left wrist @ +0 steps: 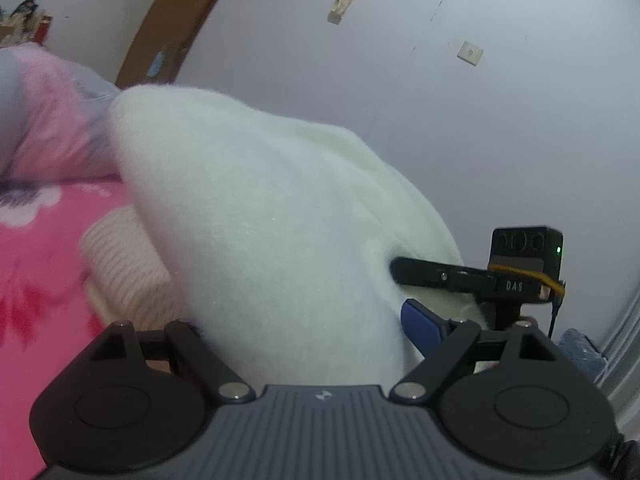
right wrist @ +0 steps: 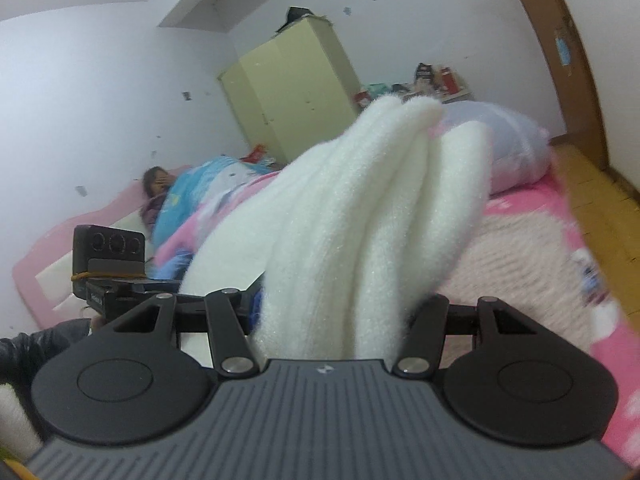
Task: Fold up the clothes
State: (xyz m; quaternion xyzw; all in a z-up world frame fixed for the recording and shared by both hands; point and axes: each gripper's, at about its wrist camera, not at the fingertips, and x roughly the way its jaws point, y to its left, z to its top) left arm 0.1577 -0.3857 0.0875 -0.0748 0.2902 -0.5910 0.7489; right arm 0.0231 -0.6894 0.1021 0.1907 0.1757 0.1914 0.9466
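Hand-held gripper, left [left wrist: 320, 320] and right [right wrist: 336, 312]: each grips the white fleece garment [right wrist: 360, 208], raised above the pink bed [right wrist: 540, 248]. Garment blocks near view; wardrobe [right wrist: 288, 88] far.

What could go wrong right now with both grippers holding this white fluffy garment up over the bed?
1. The white garment is bunched in thick folds through the right gripper, so layers could slip unevenly and spoil the fold.
2. It fills the left gripper view, hiding the pink bed, so laying it down is partly blind.
3. A person lies on the bed; swinging fabric might reach them.
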